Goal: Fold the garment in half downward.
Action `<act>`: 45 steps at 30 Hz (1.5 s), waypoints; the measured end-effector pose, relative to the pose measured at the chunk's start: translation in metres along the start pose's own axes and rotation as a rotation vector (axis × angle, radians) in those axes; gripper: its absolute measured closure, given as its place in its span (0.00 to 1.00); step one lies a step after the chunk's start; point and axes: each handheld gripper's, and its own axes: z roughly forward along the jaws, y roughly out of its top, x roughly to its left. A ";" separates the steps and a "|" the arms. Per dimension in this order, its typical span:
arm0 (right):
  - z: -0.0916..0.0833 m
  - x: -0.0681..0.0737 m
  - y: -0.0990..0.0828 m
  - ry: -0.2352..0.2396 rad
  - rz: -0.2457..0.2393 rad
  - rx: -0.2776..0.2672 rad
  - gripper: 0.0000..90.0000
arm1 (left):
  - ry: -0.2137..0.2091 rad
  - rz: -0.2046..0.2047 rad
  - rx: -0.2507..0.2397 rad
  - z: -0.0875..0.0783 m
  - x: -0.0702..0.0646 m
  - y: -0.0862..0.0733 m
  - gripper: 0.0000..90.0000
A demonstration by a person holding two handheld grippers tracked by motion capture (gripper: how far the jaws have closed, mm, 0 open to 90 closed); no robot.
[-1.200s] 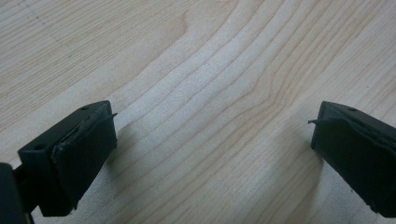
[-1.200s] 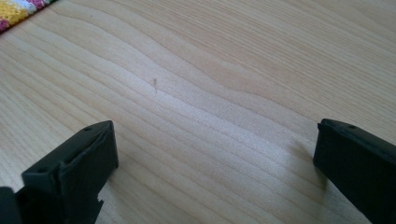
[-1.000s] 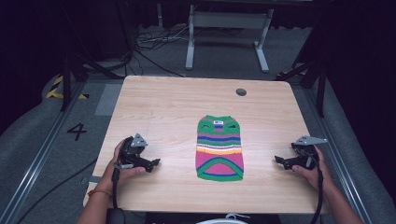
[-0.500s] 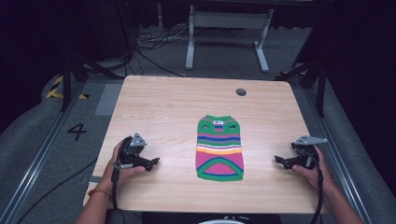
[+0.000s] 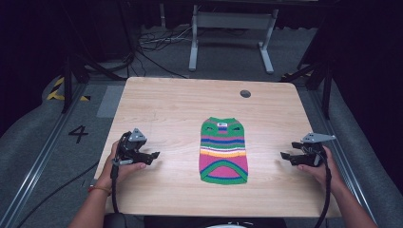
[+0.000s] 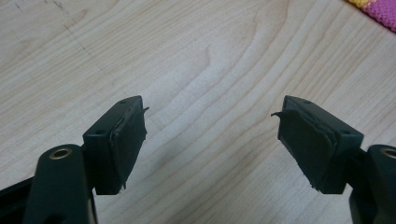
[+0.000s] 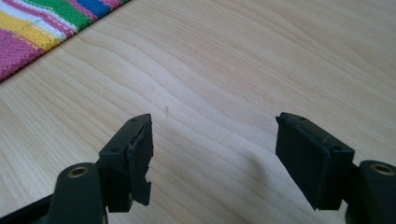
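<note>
Nothing much is moving since a second ago: both hands are staying where they were, and the striped knitted garment (image 5: 224,150) is lying in the same spot. It is lying flat near the middle of the wooden bench (image 5: 180,107), a little toward the person's side, with its green neck end pointing away from the person and its green-edged hem toward them; bands of green, blue, white, yellow and pink are running across it. The left tongs (image 5: 151,157) are resting low over the bench at the person's left, held in the left hand (image 5: 124,166), pointing inward toward the garment and well apart from it. In the left gripper view the two black jaws of the left tongs (image 6: 212,135) are standing wide apart with bare wood grain between them, and a pink and yellow corner of the garment (image 6: 373,9) is peeking in at the top right. The right tongs (image 5: 284,156) are sitting at the person's right in the right hand (image 5: 323,167), also aimed inward and well clear of the garment. In the right gripper view the right tongs (image 7: 215,140) are likewise gaping open over bare bench, holding nothing, with the garment's striped edge (image 7: 42,23) showing at the top left. A dark round hole (image 5: 245,93) is showing near the bench's far edge.
</note>
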 end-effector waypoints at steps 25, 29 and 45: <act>0.019 0.014 0.084 0.018 -0.095 -0.047 0.37 | 0.009 0.089 -0.054 0.020 -0.003 0.069 0.27; 0.030 0.016 0.095 0.036 -0.099 -0.047 0.38 | -0.005 0.086 -0.052 0.032 -0.005 0.078 0.28; 0.069 0.021 0.126 0.073 -0.108 -0.064 0.42 | -0.030 0.110 -0.083 0.083 -0.014 0.119 0.31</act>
